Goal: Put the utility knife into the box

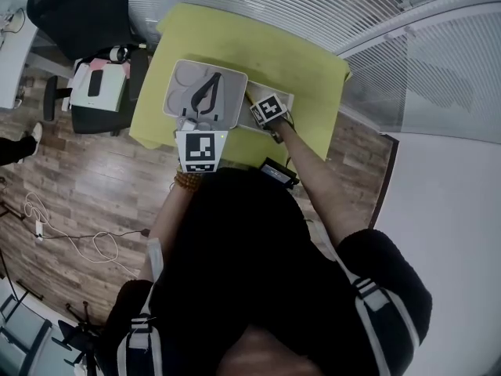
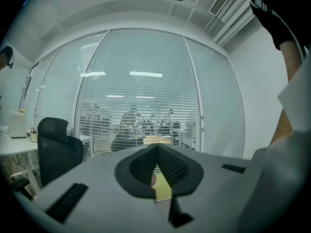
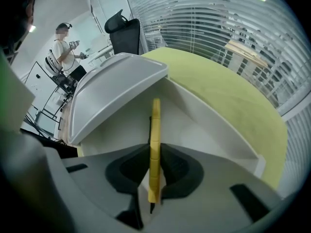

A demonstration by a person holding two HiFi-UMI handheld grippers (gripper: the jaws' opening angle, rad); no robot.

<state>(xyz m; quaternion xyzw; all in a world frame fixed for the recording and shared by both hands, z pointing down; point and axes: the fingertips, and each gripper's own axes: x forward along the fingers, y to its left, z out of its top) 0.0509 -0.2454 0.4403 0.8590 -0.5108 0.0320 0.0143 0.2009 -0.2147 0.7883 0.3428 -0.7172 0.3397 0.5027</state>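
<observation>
My right gripper (image 3: 154, 130) is shut on the yellow utility knife (image 3: 155, 144), gripped edge-on with its far end pointing into the open white box (image 3: 204, 130). The box's pale grey lid (image 3: 116, 89) stands raised at the left. From the head view the box (image 1: 279, 100) sits on the yellow-green table (image 1: 301, 61), with the right gripper (image 1: 258, 110) at its near left corner. My left gripper (image 1: 214, 79) lies across the lid (image 1: 231, 92). Its black jaws meet (image 2: 156, 149) with nothing visible between them. I cannot tell whether it touches the lid.
A black office chair (image 1: 78, 6) stands beyond the table's left corner. A low seat with a white case (image 1: 98, 88) is beside it. A black device (image 1: 278, 171) hangs at the table's near edge. Cables (image 1: 70, 237) lie on the wooden floor. A person (image 3: 63, 45) stands far off.
</observation>
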